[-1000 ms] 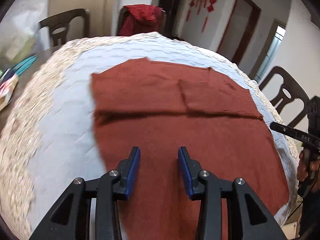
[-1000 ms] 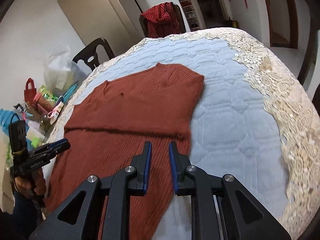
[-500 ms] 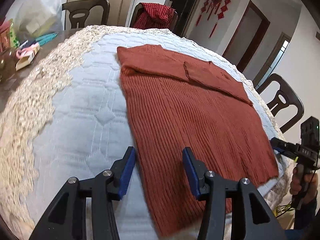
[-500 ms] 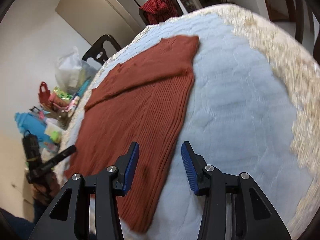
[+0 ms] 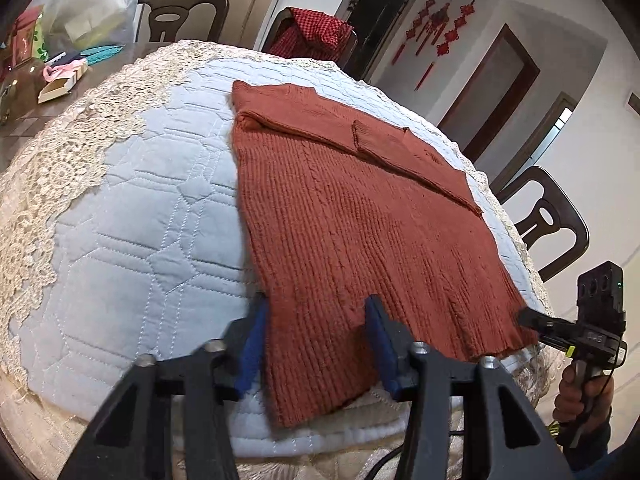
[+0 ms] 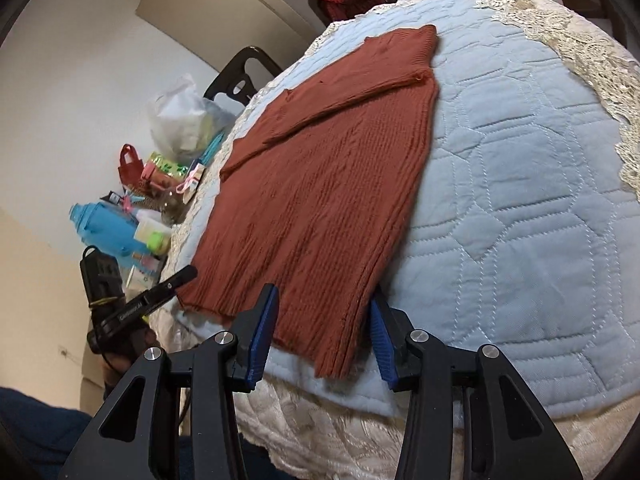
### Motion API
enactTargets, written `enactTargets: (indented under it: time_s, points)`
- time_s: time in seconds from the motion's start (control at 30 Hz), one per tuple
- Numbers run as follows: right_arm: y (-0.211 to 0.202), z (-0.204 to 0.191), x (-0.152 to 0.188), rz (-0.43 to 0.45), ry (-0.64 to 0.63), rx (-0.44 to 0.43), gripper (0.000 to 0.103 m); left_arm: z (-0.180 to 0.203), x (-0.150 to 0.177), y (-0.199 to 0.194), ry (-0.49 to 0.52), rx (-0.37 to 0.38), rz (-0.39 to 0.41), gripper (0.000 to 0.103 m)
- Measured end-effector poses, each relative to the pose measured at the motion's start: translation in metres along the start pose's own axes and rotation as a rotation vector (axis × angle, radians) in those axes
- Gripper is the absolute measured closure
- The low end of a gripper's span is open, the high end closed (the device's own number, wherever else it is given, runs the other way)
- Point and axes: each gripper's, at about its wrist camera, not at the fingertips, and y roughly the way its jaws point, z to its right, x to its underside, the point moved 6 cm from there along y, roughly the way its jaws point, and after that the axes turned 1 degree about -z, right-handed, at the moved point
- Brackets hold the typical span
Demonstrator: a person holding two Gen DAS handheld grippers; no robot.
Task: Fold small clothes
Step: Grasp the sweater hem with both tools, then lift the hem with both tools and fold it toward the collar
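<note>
Holding a gripper in each hand, we had both of them at the near hem of the rust-red knitted sweater point(image 5: 360, 216), which lay flat on the pale blue quilted cover point(image 5: 132, 216) of the table, its sleeves folded across the far end. Our left gripper point(image 5: 316, 340) stood with its blue-padded fingers wide apart, straddling the sweater's near left corner: the left pad point(image 5: 252, 344) sat just outside the garment's side edge on the quilt, and the right pad point(image 5: 380, 344) rested over the ribbed knit. We could not tell whether either pad was pressing on the fabric. Our right gripper point(image 6: 322, 332) was likewise spread open around the near right corner, with one pad point(image 6: 262, 332) over the hem and the other point(image 6: 380, 340) just beyond the sweater's side edge. Nothing was clamped between either pair of fingers. In the left wrist view the right gripper showed at the far corner of the hem, its fingertip at the fabric's edge. The hem corners drooped slightly over the near edge of the quilt, above a cream lace tablecloth point(image 6: 340, 436). Beyond the sweater stood dark chairs point(image 5: 552, 220), one draped with a red checked cloth point(image 5: 316, 28), and a clutter of bags and bottles point(image 6: 160, 168) lay at the table's left side.
</note>
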Motion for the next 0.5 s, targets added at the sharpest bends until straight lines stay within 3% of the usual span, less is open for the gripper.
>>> enactTargets:
  time_s: [0.07, 0.33, 0.5]
  points:
    - [0.003, 0.000, 0.002, -0.002, 0.000, 0.009, 0.095, -0.001, -0.001, 0.002, 0.008, -0.011, -0.006, 0.090]
    - [-0.045, 0.004, 0.004, 0.102, -0.020, -0.005, 0.097, -0.018, 0.005, -0.028, -0.053, 0.034, 0.041, 0.096]
    - [-0.038, 0.033, 0.018, 0.064, 0.060, 0.032, 0.097, -0.029, 0.017, -0.018, -0.081, 0.044, 0.007, 0.095]
